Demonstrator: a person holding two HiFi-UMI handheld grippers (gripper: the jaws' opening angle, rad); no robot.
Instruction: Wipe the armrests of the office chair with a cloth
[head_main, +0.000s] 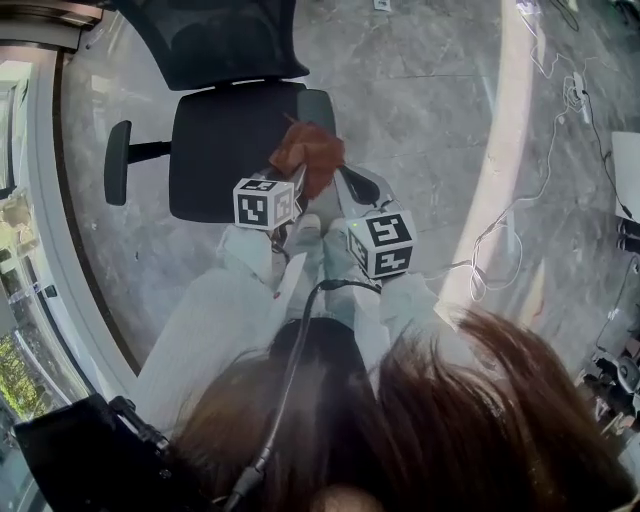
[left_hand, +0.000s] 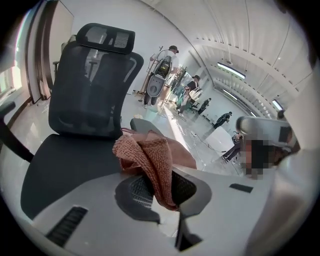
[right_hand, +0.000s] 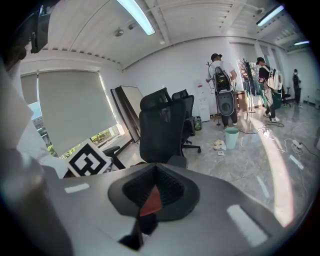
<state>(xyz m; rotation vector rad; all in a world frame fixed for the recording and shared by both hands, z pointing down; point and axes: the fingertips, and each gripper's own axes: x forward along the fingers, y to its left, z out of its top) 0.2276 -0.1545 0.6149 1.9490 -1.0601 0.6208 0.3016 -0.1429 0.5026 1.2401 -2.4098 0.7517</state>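
Note:
The black office chair (head_main: 225, 150) stands in front of me, its left armrest (head_main: 117, 163) out to the side. A reddish-brown cloth (head_main: 308, 155) hangs bunched over the right armrest (head_main: 318, 103), covering most of it. My left gripper (head_main: 298, 172) is shut on the cloth (left_hand: 150, 160), which sticks up from between its jaws; behind the cloth shows the grey armrest pad (left_hand: 142, 125). My right gripper (head_main: 340, 178) comes in from the right. In the right gripper view a small red corner of the cloth (right_hand: 150, 200) is pinched in my right gripper (right_hand: 149, 202), and the armrest pad (right_hand: 177, 160) lies just ahead.
White cables (head_main: 520, 220) trail over the grey stone floor to the right. A window wall (head_main: 30, 230) runs along the left. Farther back stand a second chair (right_hand: 187, 112), a green bin (right_hand: 231, 137) and several people (right_hand: 220, 80) beside equipment.

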